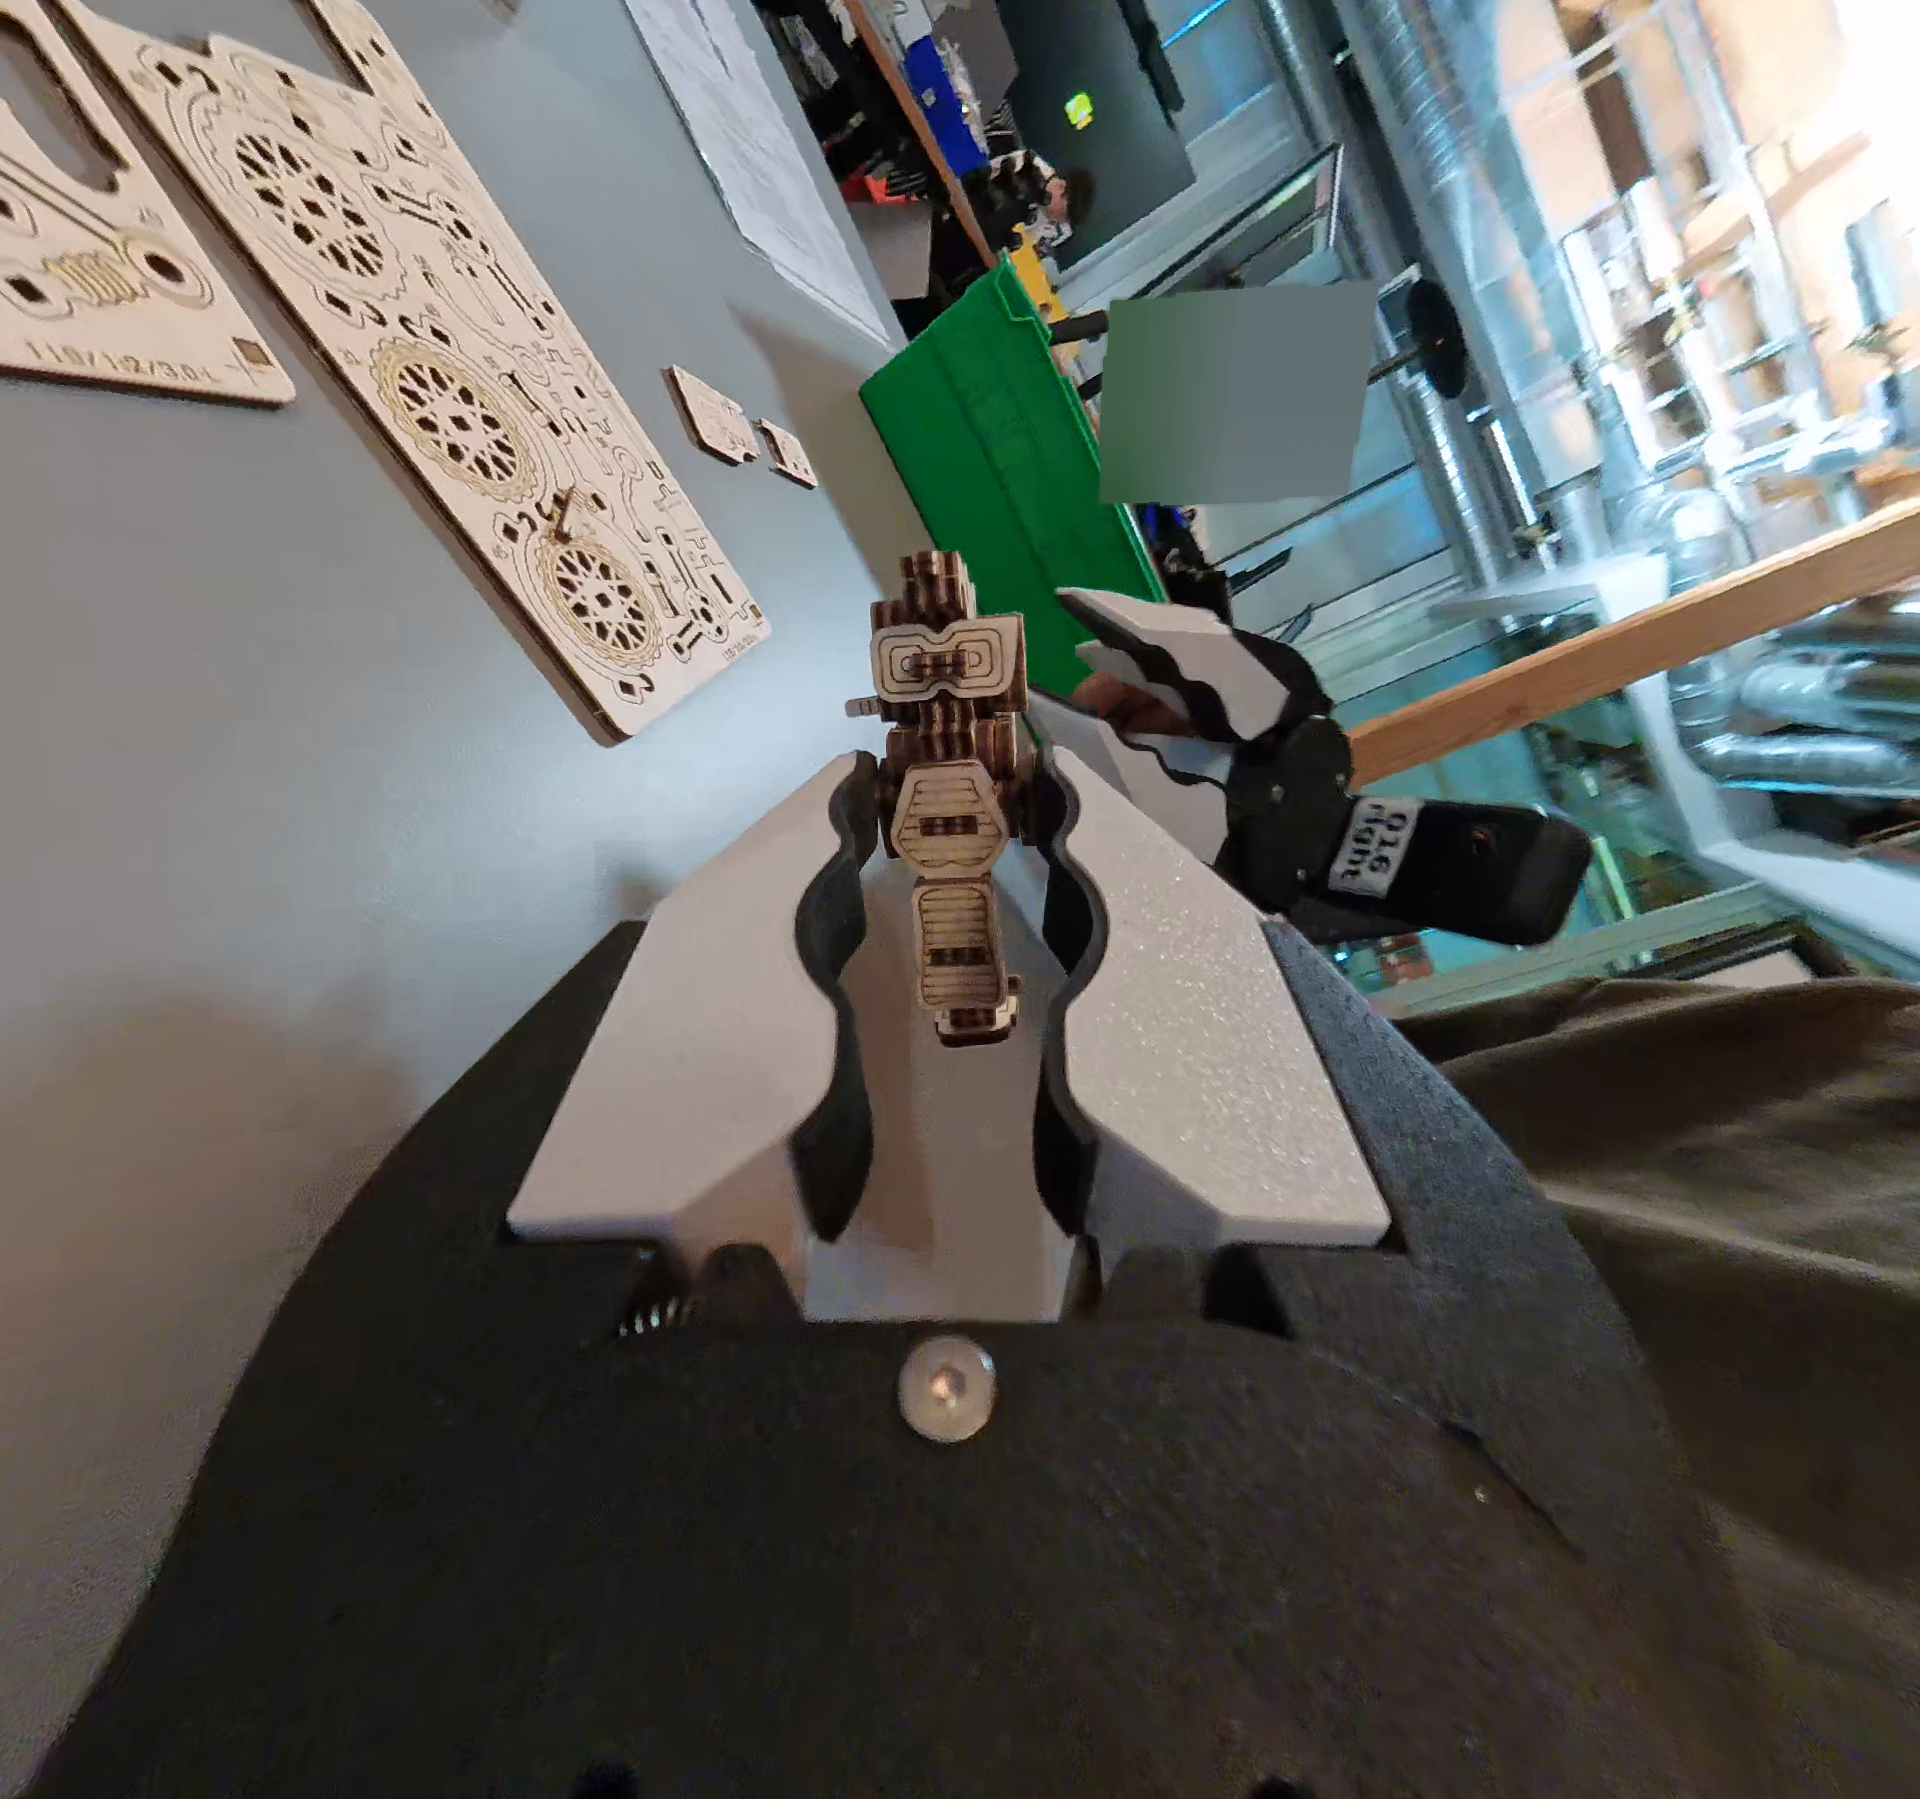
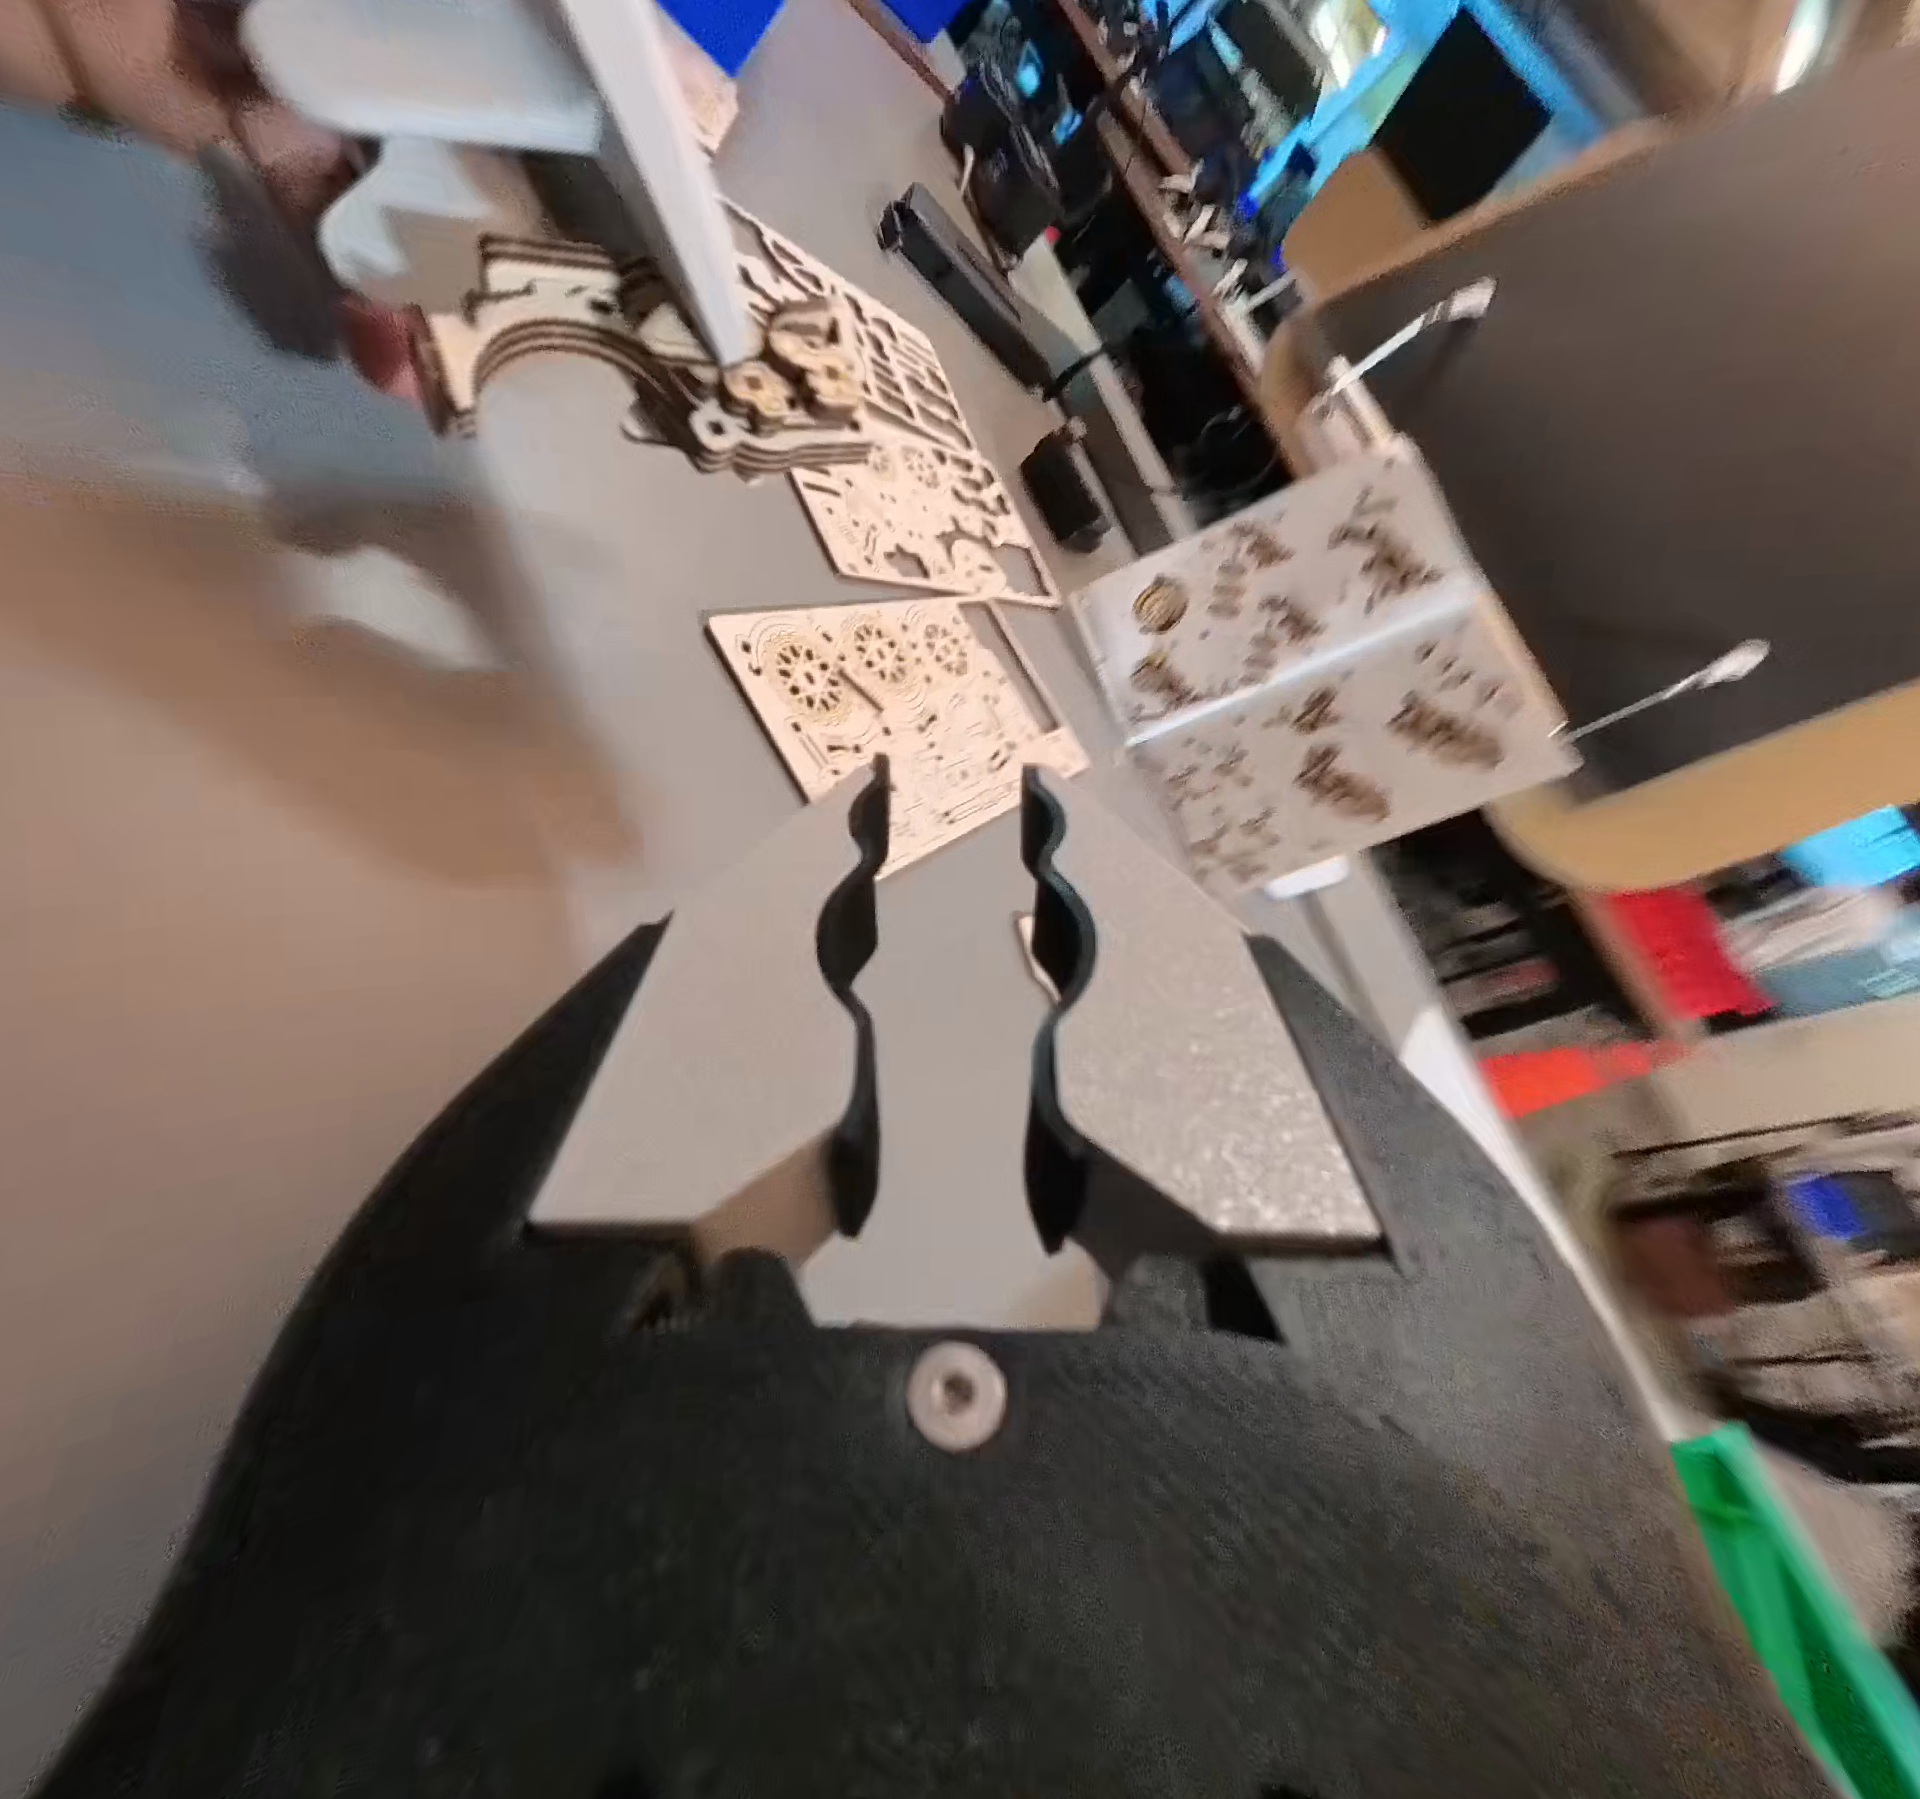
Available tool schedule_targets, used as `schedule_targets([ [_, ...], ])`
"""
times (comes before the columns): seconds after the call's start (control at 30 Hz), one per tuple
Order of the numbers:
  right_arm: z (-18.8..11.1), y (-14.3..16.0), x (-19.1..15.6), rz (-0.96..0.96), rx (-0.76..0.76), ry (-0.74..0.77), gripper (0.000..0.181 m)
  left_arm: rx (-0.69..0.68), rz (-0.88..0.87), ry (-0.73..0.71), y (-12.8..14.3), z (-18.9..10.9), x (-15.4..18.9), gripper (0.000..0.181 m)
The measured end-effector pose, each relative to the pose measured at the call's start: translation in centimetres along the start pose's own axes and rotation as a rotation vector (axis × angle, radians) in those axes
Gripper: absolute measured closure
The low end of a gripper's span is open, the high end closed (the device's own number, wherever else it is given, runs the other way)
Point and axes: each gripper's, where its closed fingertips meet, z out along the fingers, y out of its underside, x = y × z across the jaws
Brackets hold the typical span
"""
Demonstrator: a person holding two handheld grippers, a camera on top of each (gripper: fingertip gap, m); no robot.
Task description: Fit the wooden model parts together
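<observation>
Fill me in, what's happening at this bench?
A person is building a wooden model kit with two handheld tools. The left tool is shut on a stacked, partly built wooden assembly, held off the grey table. The right tool is open and empty, beside the assembly in the left wrist view. Laser-cut part sheets lie flat on the table, some slots already emptied.
</observation>
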Motion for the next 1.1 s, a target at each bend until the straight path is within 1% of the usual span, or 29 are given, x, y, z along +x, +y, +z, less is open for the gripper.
schedule_targets([
  [0.1, 1.0, 1.4, 0.2, 0.257, -0.025, -0.067, 0.166, 0.001, -0.037, -0.015, -0.1, 0.0, -0.8, 0.152],
  [0.2, 2.6, 3.1, 0.2, 0.431, -0.076, -0.153, 0.157, 0.010, -0.052, -0.046, -0.6, -0.3, -1.7, 0.153],
  [0.23, 3.1, 3.5, -0.1, 0.477, -0.092, -0.200, 0.154, 0.013, -0.056, -0.056, -0.7, -0.4, -2.0, 0.153],
  [0.3, 4.2, 3.5, -0.5, 0.537, -0.093, -0.305, 0.154, 0.016, -0.064, -0.069, -0.9, -0.5, -2.5, 0.153],
  [0.37, 5.5, 3.2, -0.4, 0.527, -0.082, -0.388, 0.159, 0.018, -0.079, -0.071, -1.1, -0.5, -2.8, 0.153],
  [0.43, 6.8, 2.7, -0.6, 0.465, -0.065, -0.481, 0.168, 0.014, -0.091, -0.075, -1.2, -0.5, -3.0, 0.153],
  [0.47, 7.5, 2.7, -0.8, 0.434, -0.063, -0.525, 0.169, 0.013, -0.094, -0.078, -1.2, -0.5, -3.1, 0.153],
  [0.6, 9.8, 2.8, -1.8, 0.408, -0.084, -0.694, 0.157, 0.002, -0.123, -0.067, -1.1, -0.5, -3.2, 0.153],
  [0.73, 10.8, 2.9, -3.1, 0.397, -0.110, -0.836, 0.151, 0.003, -0.188, -0.026, -1.3, -0.5, -3.2, 0.153],
  [0.83, 11.2, 2.9, -3.3, 0.371, -0.106, -0.872, 0.156, 0.008, -0.230, 0.002, -1.5, -0.6, -3.2, 0.153],
  [0.87, 11.2, 3.0, -3.3, 0.371, -0.110, -0.880, 0.162, 0.005, -0.236, 0.006, -1.5, -0.6, -3.2, 0.153],
  [0.9, 11.2, 3.0, -3.3, 0.365, -0.112, -0.896, 0.176, -0.001, -0.237, 0.007, -1.4, -0.6, -3.2, 0.153],
  [0.97, 11.1, 3.0, -3.4, 0.365, -0.113, -0.905, 0.180, -0.008, -0.234, 0.005, -1.3, -0.5, -3.2, 0.153],
  [1.1, 10.5, 2.6, -3.2, 0.395, -0.112, -0.888, 0.180, 0.004, -0.229, 0.000, -1.5, -0.6, -3.2, 0.153],
])
